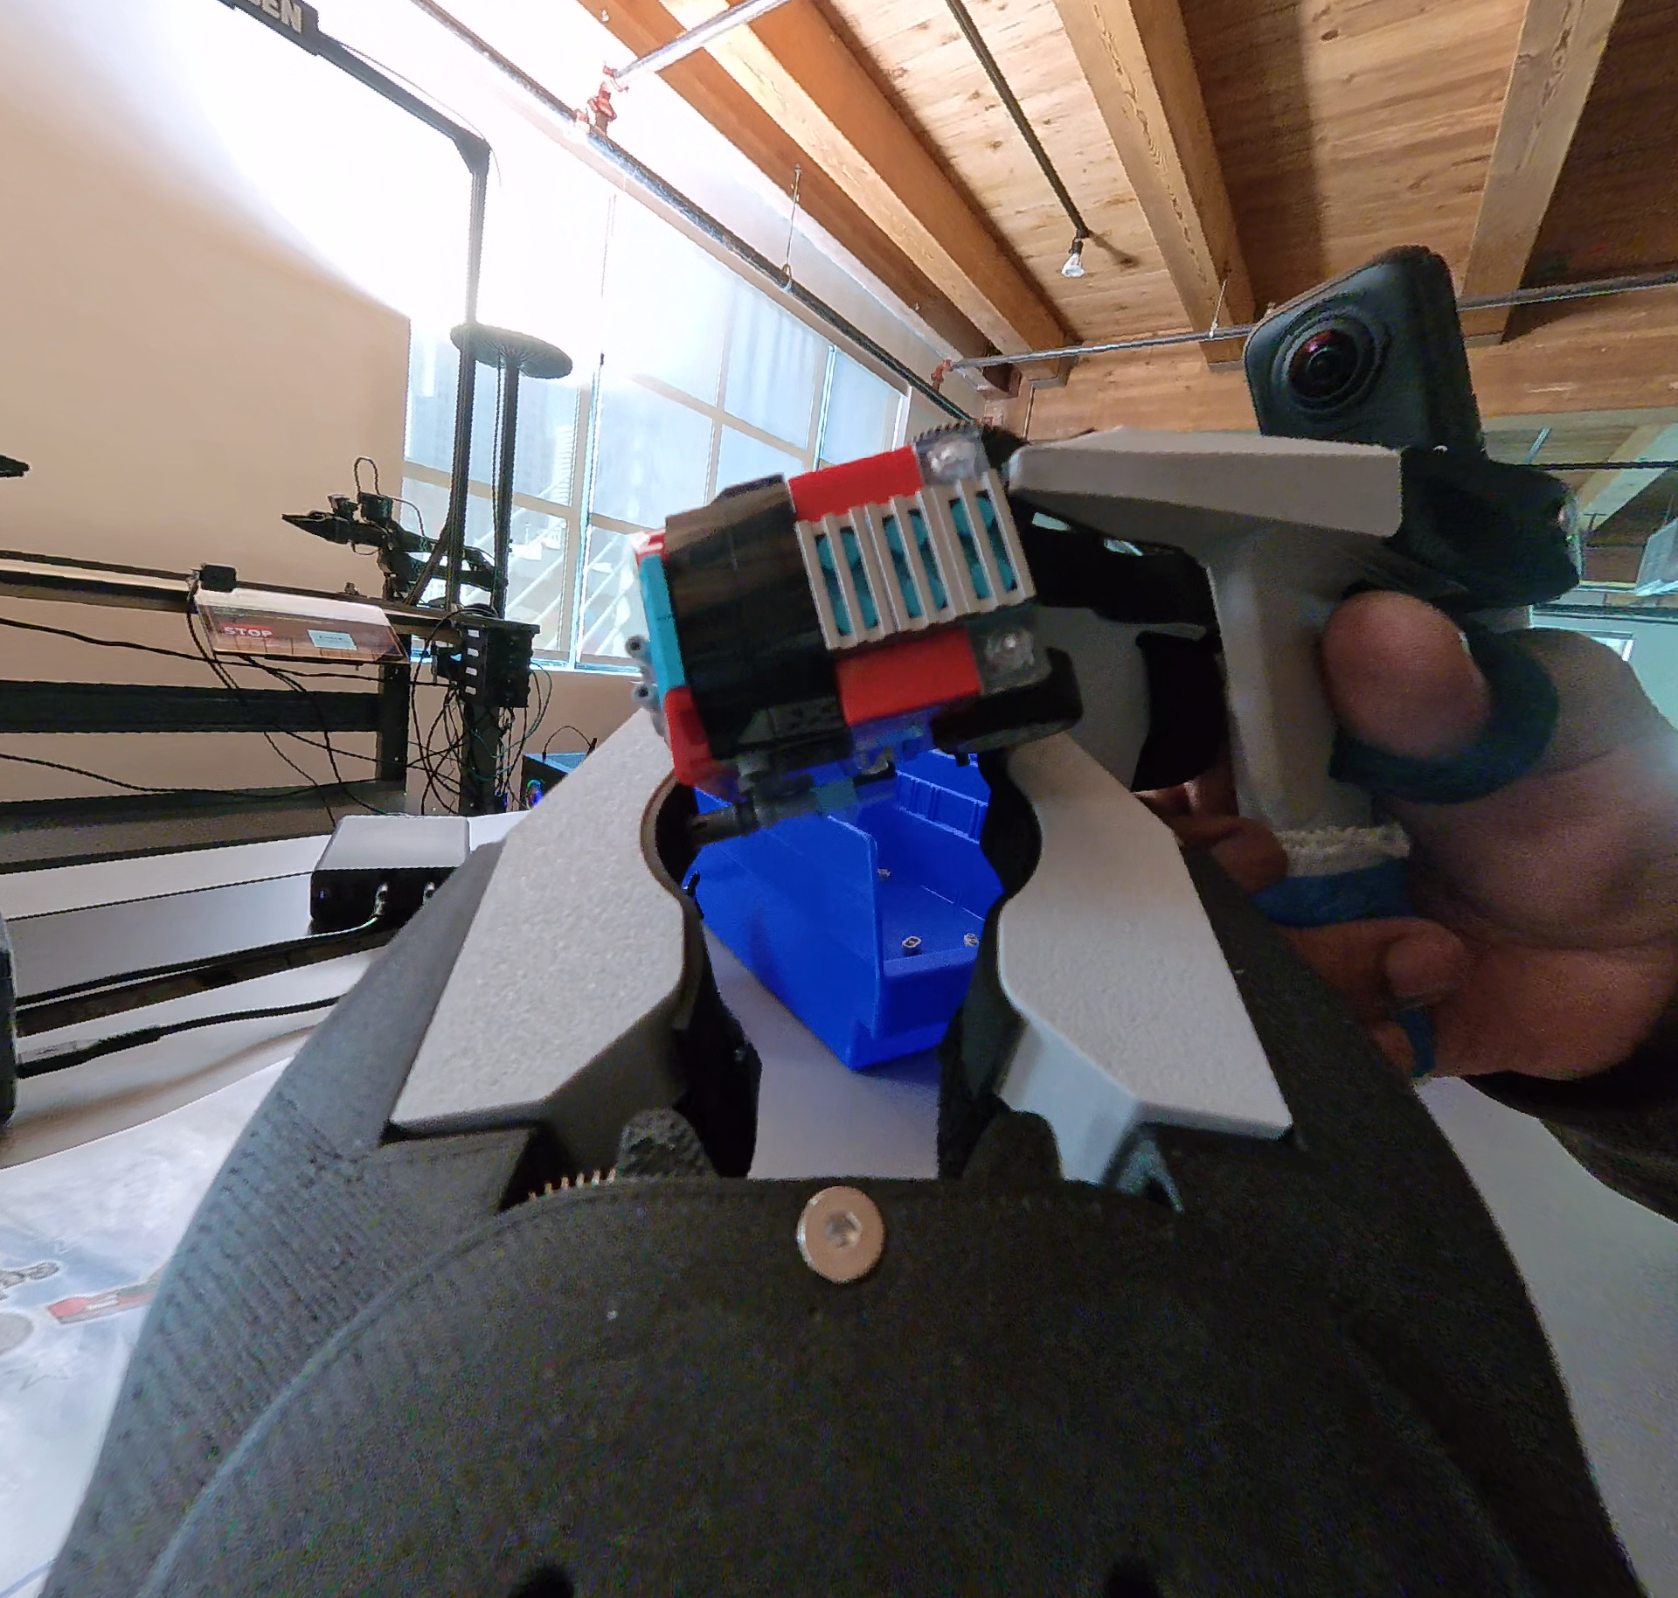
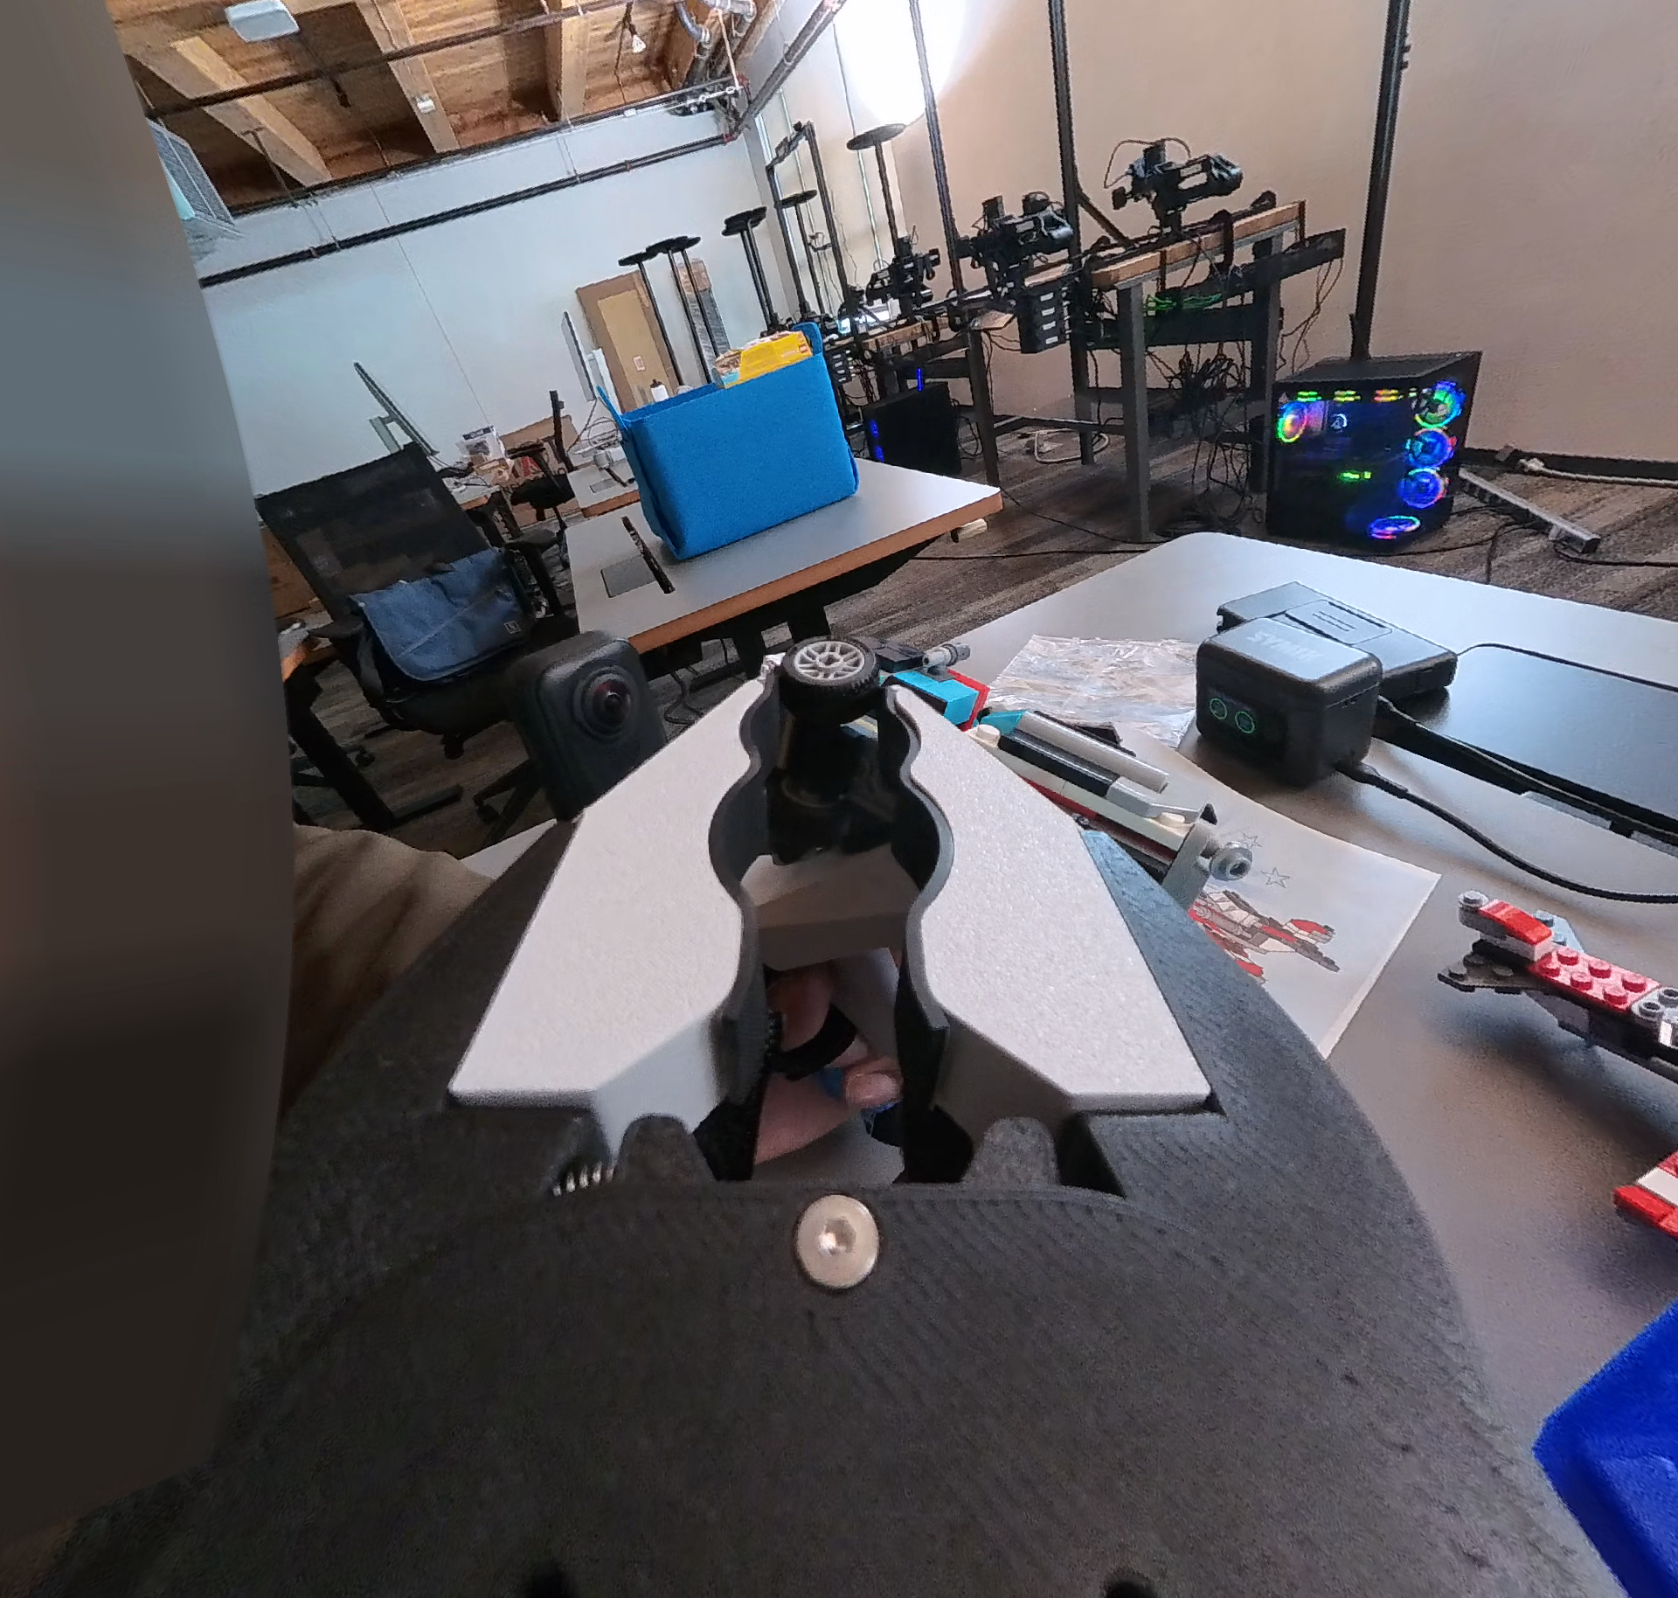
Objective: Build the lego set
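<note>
In the left wrist view, my right gripper (image 1: 1012, 573), held by a hand (image 1: 1498, 873), is shut on a brick-built vehicle (image 1: 817, 610) with red, black and teal blocks and a white grille. It holds the vehicle in the air just beyond my left gripper (image 1: 826, 764). My left gripper is open, its grey fingers (image 1: 563, 900) wide apart and pressing on nothing. A blue bin (image 1: 844, 910) stands on the table below them. In the right wrist view, my right gripper (image 2: 831, 710) clamps the vehicle's dark underside, with a black wheel (image 2: 828, 673) at the fingertips.
On the grey table (image 2: 1498, 1191) lie a long teal, black and white brick assembly (image 2: 1080, 764), a red winged assembly (image 2: 1562, 973), a printed sheet (image 2: 1298, 928), a plastic bag (image 2: 1099, 673), a black box (image 2: 1285, 710) with cables and a blue bin corner (image 2: 1616, 1464).
</note>
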